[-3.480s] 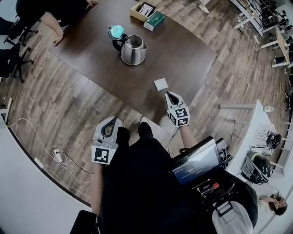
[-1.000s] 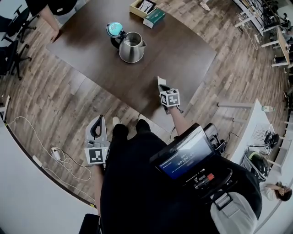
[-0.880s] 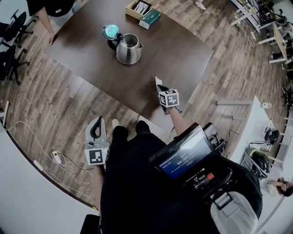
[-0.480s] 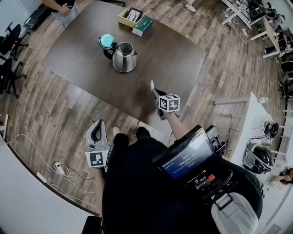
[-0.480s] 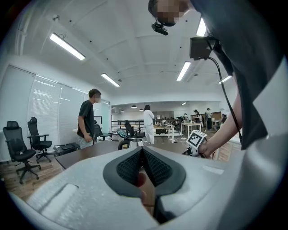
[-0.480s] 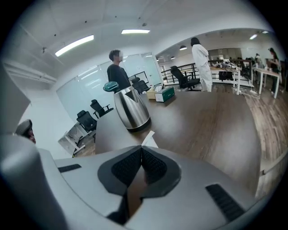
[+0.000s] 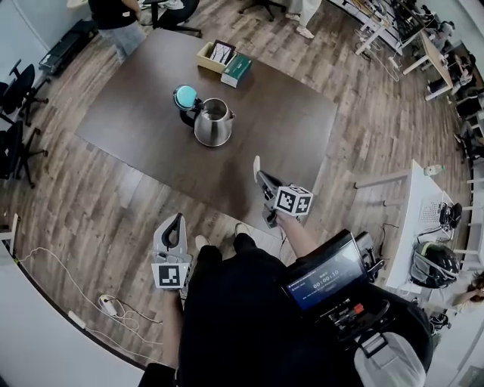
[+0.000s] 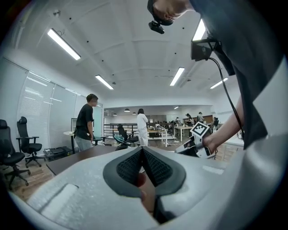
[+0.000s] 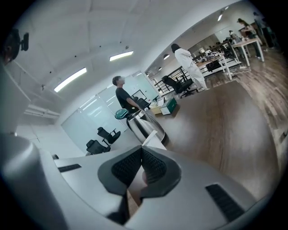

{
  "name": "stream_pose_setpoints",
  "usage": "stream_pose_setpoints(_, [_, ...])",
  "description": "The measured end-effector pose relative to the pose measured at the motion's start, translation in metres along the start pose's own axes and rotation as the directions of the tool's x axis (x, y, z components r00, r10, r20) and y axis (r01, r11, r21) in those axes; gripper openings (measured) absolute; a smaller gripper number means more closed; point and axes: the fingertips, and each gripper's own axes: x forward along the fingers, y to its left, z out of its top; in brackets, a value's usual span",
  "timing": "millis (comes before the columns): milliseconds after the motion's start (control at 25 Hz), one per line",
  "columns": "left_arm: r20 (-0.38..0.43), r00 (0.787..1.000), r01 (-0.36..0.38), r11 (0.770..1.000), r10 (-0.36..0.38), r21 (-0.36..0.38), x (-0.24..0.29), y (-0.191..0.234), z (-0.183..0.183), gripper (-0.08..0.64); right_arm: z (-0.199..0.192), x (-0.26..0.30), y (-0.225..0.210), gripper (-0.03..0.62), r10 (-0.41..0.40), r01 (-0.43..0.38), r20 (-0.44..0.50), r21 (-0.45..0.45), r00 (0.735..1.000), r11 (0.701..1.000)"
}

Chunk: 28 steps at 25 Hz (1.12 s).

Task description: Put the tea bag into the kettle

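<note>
A steel kettle point(image 7: 213, 123) stands open on the dark table point(image 7: 128, 113), with its teal lid point(image 7: 185, 97) just behind it. Over the table's near edge, my right gripper point(image 7: 258, 173) is shut on a white tea bag point(image 7: 256, 162), well short of the kettle. In the right gripper view the tea bag point(image 9: 153, 140) pokes out beyond the closed jaws of my right gripper point(image 9: 141, 152), and the kettle point(image 9: 146, 123) stands ahead. My left gripper point(image 7: 175, 219) hangs low beside my leg, off the table. In its own view my left gripper point(image 8: 142, 152) is shut and holds nothing.
A yellow box point(image 7: 215, 54) and a green box point(image 7: 237, 69) sit at the table's far edge. A person point(image 7: 117, 19) stands beyond the far left corner. Office chairs point(image 7: 15, 91) stand to the left. A cable point(image 7: 68, 291) lies on the wooden floor.
The tea bag lay flat on the table 3.5 s ago. My right gripper has since closed on it and lifted it off the table. The left gripper stays low.
</note>
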Motion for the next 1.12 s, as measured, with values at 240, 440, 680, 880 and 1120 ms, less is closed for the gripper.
stream_pose_setpoints(240, [0.052, 0.996, 0.071, 0.997, -0.070, -0.010, -0.002, 0.017, 0.006, 0.000, 0.010, -0.020, 0.050, 0.009, 0.043, -0.051, 0.118, 0.064, 0.992, 0.997])
stream_pose_setpoints(440, [0.051, 0.988, 0.149, 0.989, -0.149, -0.009, -0.004, 0.027, 0.010, 0.000, 0.019, -0.031, 0.087, 0.009, 0.070, -0.090, 0.206, 0.092, 0.976, 0.992])
stream_pose_setpoints(680, [0.024, 0.976, 0.215, 0.976, -0.216, 0.029, 0.019, 0.035, 0.014, 0.000, 0.036, -0.036, 0.107, 0.009, 0.107, -0.146, 0.292, 0.113, 0.950, 0.983])
stream_pose_setpoints(880, [0.013, 0.981, 0.195, 0.980, -0.196, 0.046, 0.056, 0.035, 0.025, 0.000, 0.054, -0.030, 0.099, 0.009, 0.137, -0.187, 0.328, 0.125, 0.934, 0.974])
stream_pose_setpoints(1120, [-0.028, 0.971, 0.238, 0.967, -0.237, 0.091, 0.099, 0.024, 0.034, 0.000, 0.072, -0.014, 0.086, 0.009, 0.182, -0.244, 0.352, 0.141, 0.918, 0.960])
